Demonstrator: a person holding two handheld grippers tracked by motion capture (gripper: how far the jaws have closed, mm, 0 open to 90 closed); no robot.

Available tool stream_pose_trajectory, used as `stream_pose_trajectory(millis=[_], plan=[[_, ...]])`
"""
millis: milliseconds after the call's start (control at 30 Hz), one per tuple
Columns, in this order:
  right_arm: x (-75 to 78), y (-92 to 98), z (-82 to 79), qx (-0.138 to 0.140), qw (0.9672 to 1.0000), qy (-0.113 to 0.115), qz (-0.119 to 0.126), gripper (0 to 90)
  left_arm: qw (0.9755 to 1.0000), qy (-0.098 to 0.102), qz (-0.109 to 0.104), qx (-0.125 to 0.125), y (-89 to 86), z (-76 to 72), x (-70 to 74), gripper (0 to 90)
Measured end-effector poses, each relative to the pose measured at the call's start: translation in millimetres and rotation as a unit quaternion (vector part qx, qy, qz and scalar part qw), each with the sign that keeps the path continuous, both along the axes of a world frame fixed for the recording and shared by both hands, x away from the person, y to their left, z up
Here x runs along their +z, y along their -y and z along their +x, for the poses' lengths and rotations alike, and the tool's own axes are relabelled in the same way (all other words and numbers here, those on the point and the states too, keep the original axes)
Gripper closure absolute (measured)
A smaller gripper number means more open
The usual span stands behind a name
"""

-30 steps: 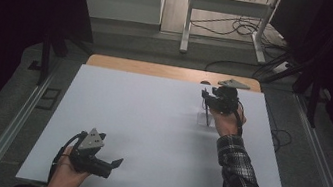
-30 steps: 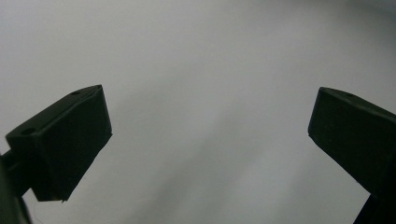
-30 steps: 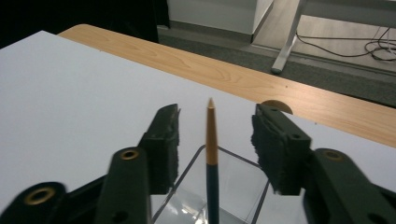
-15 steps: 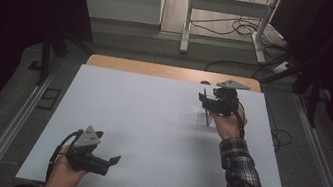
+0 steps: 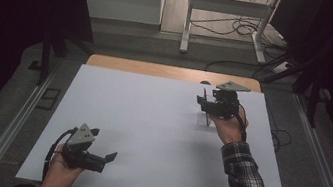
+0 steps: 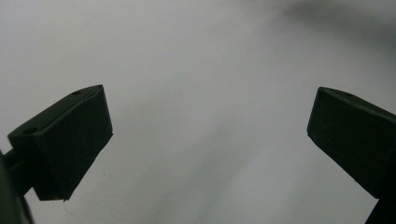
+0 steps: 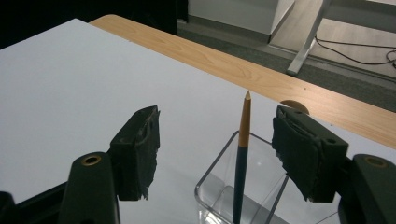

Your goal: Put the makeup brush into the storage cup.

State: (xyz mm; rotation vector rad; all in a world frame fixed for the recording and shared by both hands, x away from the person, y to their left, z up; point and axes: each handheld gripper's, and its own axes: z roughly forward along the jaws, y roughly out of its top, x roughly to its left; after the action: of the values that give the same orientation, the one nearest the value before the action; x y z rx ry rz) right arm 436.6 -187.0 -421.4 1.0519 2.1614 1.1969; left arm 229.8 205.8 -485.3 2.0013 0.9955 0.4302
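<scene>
The pencil (image 7: 242,158) now stands in the clear plastic holder (image 7: 219,186), point up and leaning slightly against its wall, and that holder sits at the far right of the white worktop (image 5: 150,121), just short of the bare wooden strip along the far edge. So the main job, getting the pencil into the holder, looks done to me.

The right gripper (image 7: 217,156) sits right over the holder with its jaws on either side of the pencil. They have just been opening, and neither pad touches the pencil's shaft; there is plain daylight on both sides, so the pencil is released and stands on its own. From the high view the same gripper (image 5: 210,108) sits just above the holder (image 5: 203,119), hand behind it.

The left gripper (image 5: 106,157) rests at the near left of the worktop, well apart from all this, jaws spread wide with nothing between them, only the white surface beyond.

What is left, as I judge it, is small: draw the right gripper back without knocking the pencil or tipping the light holder.
</scene>
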Motion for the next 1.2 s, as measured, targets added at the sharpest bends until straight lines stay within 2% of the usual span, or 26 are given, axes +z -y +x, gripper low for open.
stream_pose_trajectory(millis=[667,1200], plan=[[9.4,-6.5,-20.4,0.024,0.9994,0.005,-0.023,21.4,0.9999,0.006,-0.005,0.010,-8.1,-0.3,1.3,0.5],[14.8,-10.0,-40.8,0.041,0.9987,0.010,-0.029,16.4,0.9999,0.007,-0.005,0.012,-8.9,-0.9,1.3,0.5]])
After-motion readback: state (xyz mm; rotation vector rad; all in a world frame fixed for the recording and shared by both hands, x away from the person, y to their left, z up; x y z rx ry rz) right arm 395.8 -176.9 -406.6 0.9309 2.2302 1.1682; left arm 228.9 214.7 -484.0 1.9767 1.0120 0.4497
